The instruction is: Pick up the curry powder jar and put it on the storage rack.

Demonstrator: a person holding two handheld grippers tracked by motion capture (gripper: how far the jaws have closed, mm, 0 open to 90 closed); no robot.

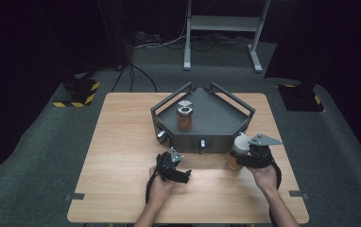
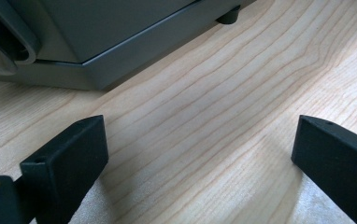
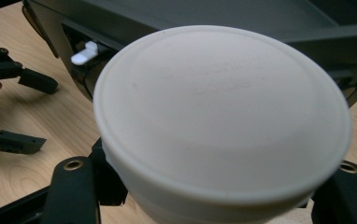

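The right tongs (image 1: 243,160) are clamped around a jar with a white lid (image 1: 239,150), which holds something amber and stands at the near right of the wooden surface (image 1: 122,142), just in front of the dark tray (image 1: 202,113). In the right gripper view the white lid (image 3: 221,116) sits very close to the camera, with the jaws hugging the jar just below it. Whether the jar's base rests on the surface or hangs slightly above it cannot be told.

The left tongs (image 1: 181,172) lie low on the surface at the near left, spread wide and holding nothing. The left gripper view shows bare wood grain between the two jaws and the tray's edge (image 2: 120,60) beyond.

A second jar with a metal lid (image 1: 185,116) stands upright inside the tray, towards its left.

The main risks, as I judge them:
- The grip sits high on the jar, so if it is lifted the heavy lower part could swing or slip out.
- The tray has raised rails (image 1: 237,101); if the jar is carried in too low, its base could catch one and tip.
- If set down too far left, it could knock the jar already there.
- The idle left tongs rest close to the tray and could nudge it.
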